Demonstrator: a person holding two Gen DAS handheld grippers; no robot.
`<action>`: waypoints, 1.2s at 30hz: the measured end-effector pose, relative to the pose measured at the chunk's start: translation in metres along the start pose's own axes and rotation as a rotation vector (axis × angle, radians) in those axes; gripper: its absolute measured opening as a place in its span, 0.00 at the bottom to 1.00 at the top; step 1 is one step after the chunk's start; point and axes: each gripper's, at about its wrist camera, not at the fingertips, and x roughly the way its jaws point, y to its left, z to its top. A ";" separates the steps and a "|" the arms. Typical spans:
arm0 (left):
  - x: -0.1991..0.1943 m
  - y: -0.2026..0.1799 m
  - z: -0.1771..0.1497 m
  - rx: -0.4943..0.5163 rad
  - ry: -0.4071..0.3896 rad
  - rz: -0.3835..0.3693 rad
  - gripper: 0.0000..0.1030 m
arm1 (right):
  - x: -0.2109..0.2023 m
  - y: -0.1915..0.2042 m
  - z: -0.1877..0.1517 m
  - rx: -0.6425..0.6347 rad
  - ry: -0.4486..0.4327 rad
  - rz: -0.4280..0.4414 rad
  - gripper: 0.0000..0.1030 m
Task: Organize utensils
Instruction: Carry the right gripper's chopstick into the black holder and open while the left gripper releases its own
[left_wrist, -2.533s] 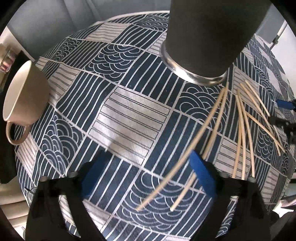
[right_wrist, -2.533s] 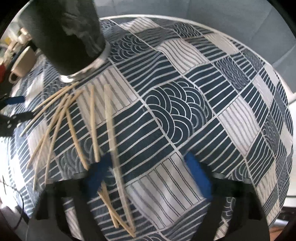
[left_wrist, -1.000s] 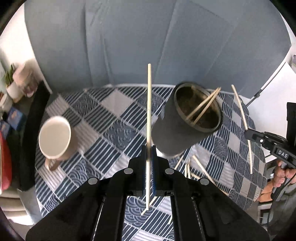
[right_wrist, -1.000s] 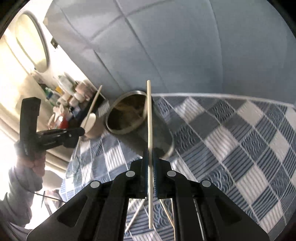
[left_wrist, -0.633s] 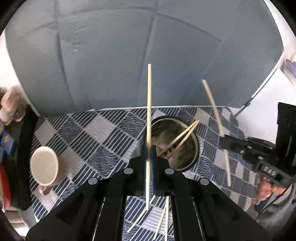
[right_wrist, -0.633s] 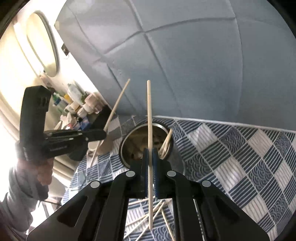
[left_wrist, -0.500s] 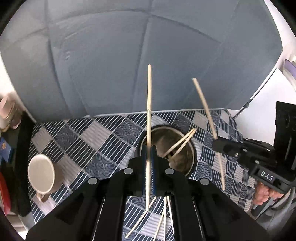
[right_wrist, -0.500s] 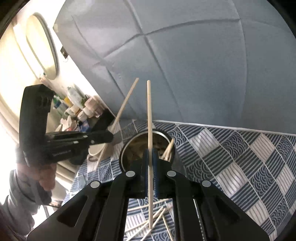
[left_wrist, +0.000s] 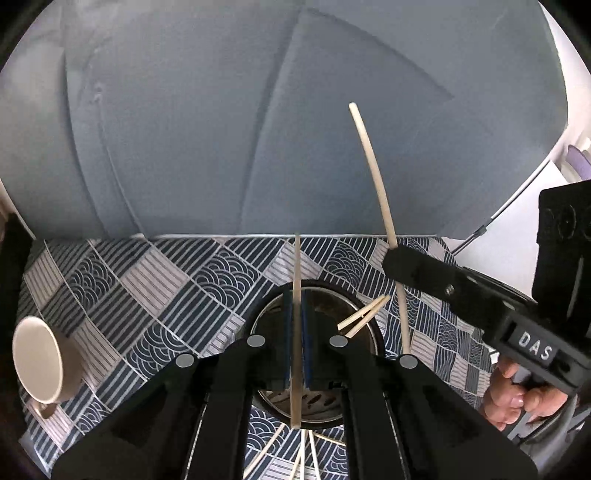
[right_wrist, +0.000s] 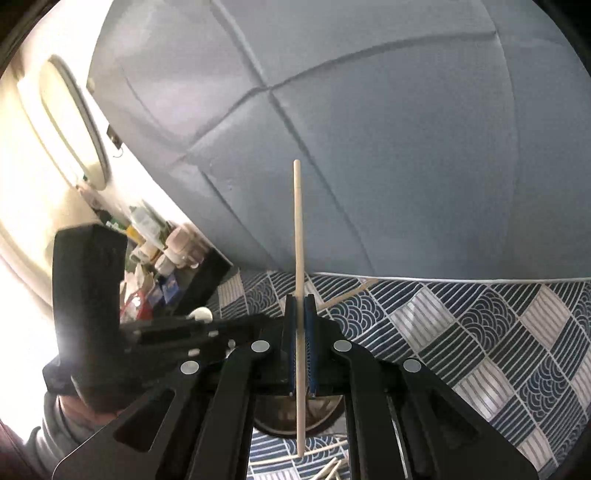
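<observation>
The round holder (left_wrist: 314, 354) stands on the patterned surface (left_wrist: 147, 288) with its mouth up, two chopsticks (left_wrist: 364, 316) already leaning against its right rim. It lies directly beneath both tools, and that is what the coming move turns on: each held stick has its long axis close to vertical, its lower tip over the holder's opening.

The left tool (left_wrist: 295, 339) is clamped on a chopstick (left_wrist: 296, 295) that runs straight down across the opening, the lower end showing near the holder's near rim. In the left wrist view the right tool (left_wrist: 397, 258) comes in from the right and holds its chopstick (left_wrist: 373, 166) tilted, lower tip at the holder's right rim.

In the right wrist view the right tool (right_wrist: 301, 332) is closed on its stick (right_wrist: 298, 229), the holder (right_wrist: 295, 417) partly hidden under the fingers.

The left tool looks better centred; I judge it can let go first. Loose chopsticks (left_wrist: 303, 454) lie on the surface nearer the camera, and a cup (left_wrist: 40, 360) sits well off to the left.
</observation>
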 end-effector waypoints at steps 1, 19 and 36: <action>0.001 0.000 -0.001 -0.002 0.000 -0.002 0.05 | 0.002 -0.001 0.001 0.008 -0.005 0.005 0.05; 0.014 0.006 -0.013 -0.081 0.047 -0.049 0.05 | 0.015 -0.010 -0.001 0.092 -0.063 0.051 0.05; 0.033 0.002 -0.017 -0.002 0.046 0.002 0.05 | 0.027 -0.018 -0.020 0.090 -0.178 0.037 0.05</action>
